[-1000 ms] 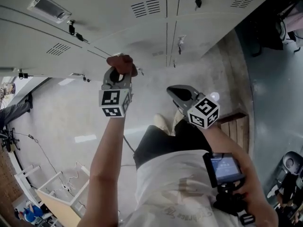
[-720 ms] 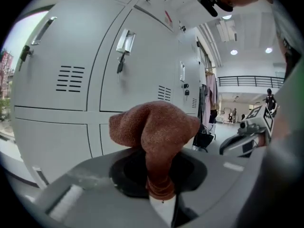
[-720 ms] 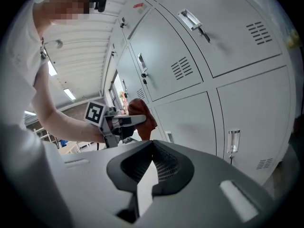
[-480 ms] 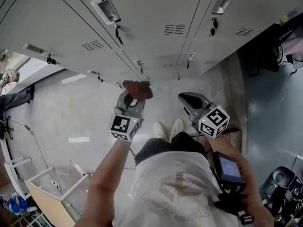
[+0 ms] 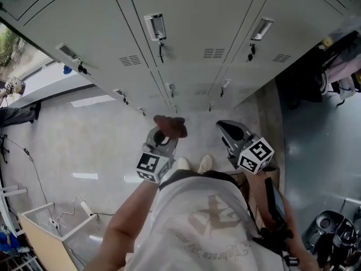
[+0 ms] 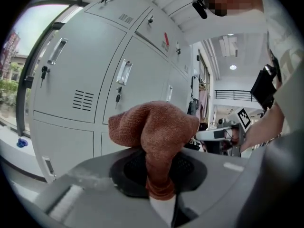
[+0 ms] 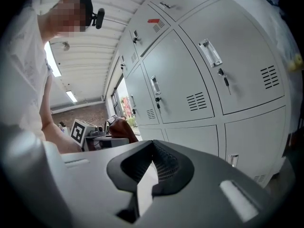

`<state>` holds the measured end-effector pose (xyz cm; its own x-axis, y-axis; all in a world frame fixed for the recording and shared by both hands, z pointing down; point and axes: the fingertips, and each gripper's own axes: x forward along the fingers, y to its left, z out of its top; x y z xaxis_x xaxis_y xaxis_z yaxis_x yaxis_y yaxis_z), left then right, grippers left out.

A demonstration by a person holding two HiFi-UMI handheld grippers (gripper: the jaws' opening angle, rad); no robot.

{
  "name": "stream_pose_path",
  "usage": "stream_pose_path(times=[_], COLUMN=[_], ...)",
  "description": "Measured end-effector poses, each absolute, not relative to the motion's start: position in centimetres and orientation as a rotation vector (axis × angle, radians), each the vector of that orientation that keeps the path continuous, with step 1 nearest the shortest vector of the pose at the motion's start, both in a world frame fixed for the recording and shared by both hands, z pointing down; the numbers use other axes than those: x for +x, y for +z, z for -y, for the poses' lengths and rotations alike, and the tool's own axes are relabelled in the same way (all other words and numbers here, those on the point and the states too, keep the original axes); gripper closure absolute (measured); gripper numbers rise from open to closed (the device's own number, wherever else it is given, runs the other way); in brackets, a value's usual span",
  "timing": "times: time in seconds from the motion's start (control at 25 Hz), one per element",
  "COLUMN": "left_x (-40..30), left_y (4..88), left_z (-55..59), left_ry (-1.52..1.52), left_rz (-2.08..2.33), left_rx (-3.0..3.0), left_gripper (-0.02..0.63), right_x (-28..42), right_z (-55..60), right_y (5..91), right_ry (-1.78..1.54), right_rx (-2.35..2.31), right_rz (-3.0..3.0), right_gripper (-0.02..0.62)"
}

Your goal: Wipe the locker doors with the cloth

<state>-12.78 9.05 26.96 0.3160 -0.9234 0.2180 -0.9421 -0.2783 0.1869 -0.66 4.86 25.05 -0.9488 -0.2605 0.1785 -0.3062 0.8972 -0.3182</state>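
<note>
A bank of grey locker doors (image 5: 186,21) fills the top of the head view, with handles and keys hanging in the locks. My left gripper (image 5: 167,132) is shut on a crumpled reddish-brown cloth (image 5: 171,125), held off the doors below the lower row. In the left gripper view the cloth (image 6: 156,127) bulges out above the jaws, with the locker doors (image 6: 90,80) behind it. To its right, my right gripper (image 5: 222,125) is shut with nothing in it. The right gripper view shows its jaws together (image 7: 153,148), facing the locker doors (image 7: 199,80).
Dark bags and hanging clothes (image 5: 321,72) crowd the right end of the lockers. A light wooden frame (image 5: 51,230) stands at the lower left. The person's shoes (image 5: 192,164) are on the grey floor (image 5: 84,134) below the grippers.
The head view has swung upward, showing more locker doors. Both grippers now sit lower in the frame and closer to the body; the cloth stays in the left gripper.
</note>
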Motion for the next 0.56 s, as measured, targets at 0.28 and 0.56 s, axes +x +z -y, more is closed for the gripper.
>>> stream_pose_path(times=[0.28,0.56], left_x=[-13.6,-13.0], left_y=[26.0,26.6], left_z=[-10.9,-11.5], left_ry=[0.145,0.159], left_rz=[1.684,1.648], left_rx=[2.355,2.361], left_gripper=[0.522,0.52], right_x=[-0.5,-0.7], right_z=[-5.8,-7.2], right_y=[24.6,24.5], right_ry=[0.558,0.572], right_rx=[0.496,0.488], right_rz=[2.944,2.939], right_gripper=[0.588,0.588])
